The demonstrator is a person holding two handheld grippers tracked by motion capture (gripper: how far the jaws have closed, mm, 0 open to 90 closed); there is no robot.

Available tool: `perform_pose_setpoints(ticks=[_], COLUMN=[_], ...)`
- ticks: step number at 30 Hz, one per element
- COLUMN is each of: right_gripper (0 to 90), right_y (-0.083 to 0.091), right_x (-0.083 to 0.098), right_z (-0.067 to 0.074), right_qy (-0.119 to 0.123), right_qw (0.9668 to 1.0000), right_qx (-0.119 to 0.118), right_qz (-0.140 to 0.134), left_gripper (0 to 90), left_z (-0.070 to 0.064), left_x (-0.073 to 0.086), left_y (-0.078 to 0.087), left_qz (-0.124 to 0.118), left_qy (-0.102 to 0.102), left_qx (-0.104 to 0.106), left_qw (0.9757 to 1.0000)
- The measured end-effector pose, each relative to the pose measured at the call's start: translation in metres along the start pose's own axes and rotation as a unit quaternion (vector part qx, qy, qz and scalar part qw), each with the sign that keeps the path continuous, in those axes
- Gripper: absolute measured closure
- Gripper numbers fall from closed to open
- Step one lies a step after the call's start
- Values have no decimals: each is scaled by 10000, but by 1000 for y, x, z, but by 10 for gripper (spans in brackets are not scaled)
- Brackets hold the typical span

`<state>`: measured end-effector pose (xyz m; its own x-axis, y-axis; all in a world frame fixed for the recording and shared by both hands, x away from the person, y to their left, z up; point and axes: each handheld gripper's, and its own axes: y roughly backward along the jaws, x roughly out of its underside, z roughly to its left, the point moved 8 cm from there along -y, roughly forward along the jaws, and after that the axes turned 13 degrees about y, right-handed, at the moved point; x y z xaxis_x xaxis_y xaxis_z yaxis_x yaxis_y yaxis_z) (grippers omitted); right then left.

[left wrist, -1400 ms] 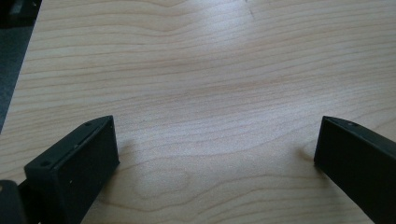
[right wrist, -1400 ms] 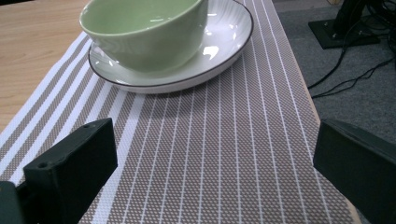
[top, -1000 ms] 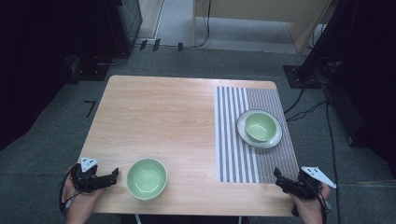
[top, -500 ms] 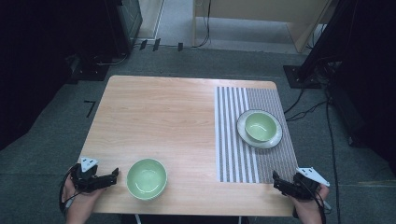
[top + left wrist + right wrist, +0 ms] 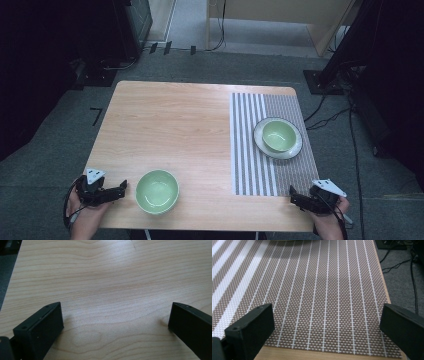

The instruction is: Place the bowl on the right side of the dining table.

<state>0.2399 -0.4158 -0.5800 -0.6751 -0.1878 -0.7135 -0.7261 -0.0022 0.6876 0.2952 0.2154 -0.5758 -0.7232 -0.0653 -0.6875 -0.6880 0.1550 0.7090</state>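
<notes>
Green bowl (image 5: 157, 190) — beside left gripper (image 5: 121, 188)

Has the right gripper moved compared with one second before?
Yes. The right gripper has shifted slightly left along the table's near edge, closer to the striped mat's near right corner.

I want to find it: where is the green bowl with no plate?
In the high view, the green bowl sits near the table's front edge, just right of the left tool.
</notes>
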Motion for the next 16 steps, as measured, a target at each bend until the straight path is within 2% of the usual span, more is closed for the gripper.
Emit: perform_pose_setpoints(ticks=[5,16], right_gripper=[0,0], right_y=[-2,-2], right_x=[1,1], right_z=[0,0], right_qy=[10,20], right_qw=[10000,9999], right_qx=[5,2], right_qz=[96,107], left_gripper=[0,0], left_z=[0,0], left_x=[0,0], left_y=[0,0], left_qz=[-1,-2], left_qy=[0,0], left_qx=[0,0], left_qw=[10000,10000])
